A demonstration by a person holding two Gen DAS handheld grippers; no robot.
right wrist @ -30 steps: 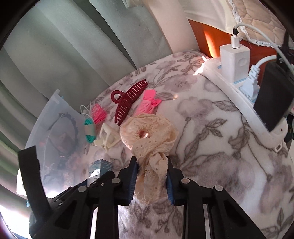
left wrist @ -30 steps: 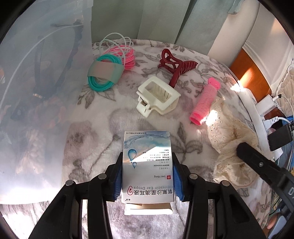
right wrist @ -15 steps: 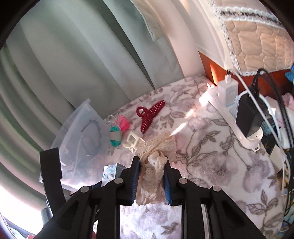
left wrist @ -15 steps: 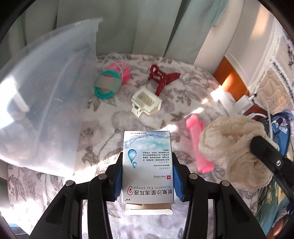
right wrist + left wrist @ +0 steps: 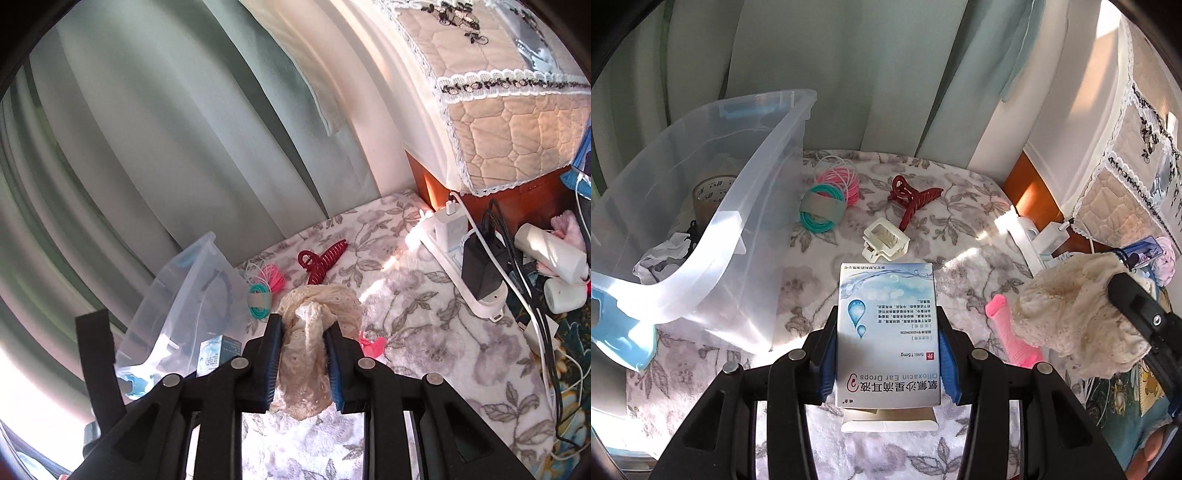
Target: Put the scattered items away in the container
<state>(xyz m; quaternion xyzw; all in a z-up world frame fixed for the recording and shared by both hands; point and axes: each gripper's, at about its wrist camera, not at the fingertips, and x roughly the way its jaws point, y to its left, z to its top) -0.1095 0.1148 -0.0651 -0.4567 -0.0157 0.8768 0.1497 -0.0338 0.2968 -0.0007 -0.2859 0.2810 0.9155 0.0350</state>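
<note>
My left gripper (image 5: 887, 325) is shut on a blue and white ear drops box (image 5: 886, 332), held above the floral blanket. My right gripper (image 5: 303, 325) is shut on a cream lace scrunchie (image 5: 314, 314), lifted off the blanket; the scrunchie (image 5: 1067, 306) also shows at the right of the left wrist view. The clear plastic container (image 5: 701, 229) stands at the left, with a tape roll (image 5: 709, 192) inside. On the blanket lie a dark red claw clip (image 5: 914, 199), a cream square clip (image 5: 884, 240), teal and pink hair ties (image 5: 827, 199) and a pink roller (image 5: 1012, 332).
A white power strip (image 5: 465, 258) with chargers and cables runs along the blanket's right edge. Green curtains (image 5: 166, 147) hang behind. A quilted cover (image 5: 509, 122) tops a wooden cabinet at the right. White bottles (image 5: 550, 254) lie beyond the strip.
Both grippers have risen with their loads. The scrunchie came off the blanket, uncovering the pink roller. The container's open top and contents have come into the left wrist view.
</note>
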